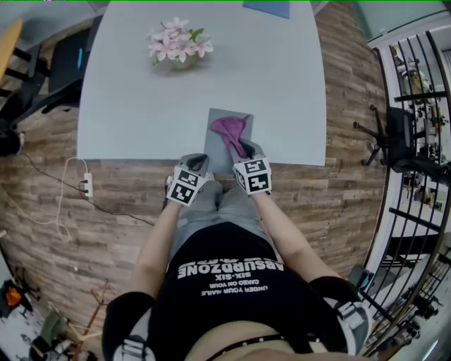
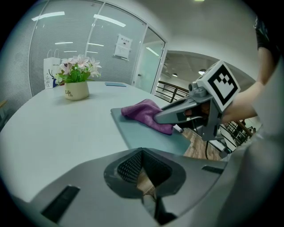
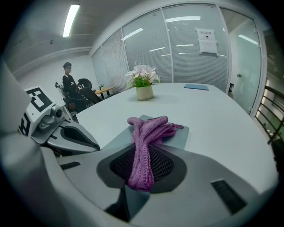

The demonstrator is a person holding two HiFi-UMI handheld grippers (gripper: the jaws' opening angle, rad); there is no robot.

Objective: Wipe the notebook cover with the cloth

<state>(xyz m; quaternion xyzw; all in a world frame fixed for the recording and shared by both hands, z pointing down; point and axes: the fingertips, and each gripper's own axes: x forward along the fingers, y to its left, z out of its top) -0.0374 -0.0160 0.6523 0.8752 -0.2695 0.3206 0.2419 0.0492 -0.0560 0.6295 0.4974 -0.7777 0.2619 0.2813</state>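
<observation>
At 6 o'clock, table edge: left gripper (image 1: 189, 182) has its jaws together with nothing between them, just beside the notebook's near-left corner. Right gripper (image 1: 251, 169), at 5 o'clock of the notebook, is clamped tight on the tail of the purple cloth (image 1: 231, 130). The rest of the cloth lies bunched on the grey-blue notebook (image 1: 217, 148), flat at the table's (image 1: 127, 106) near edge.

Farther, 11 o'clock: flower pot (image 1: 180, 49). 12 o'clock, far edge: blue sheet (image 1: 266, 7).

Judgement: cloth grasped and touching the cover. Strokes across the bare left side look outstanding; how much is wiped, cannot tell.
</observation>
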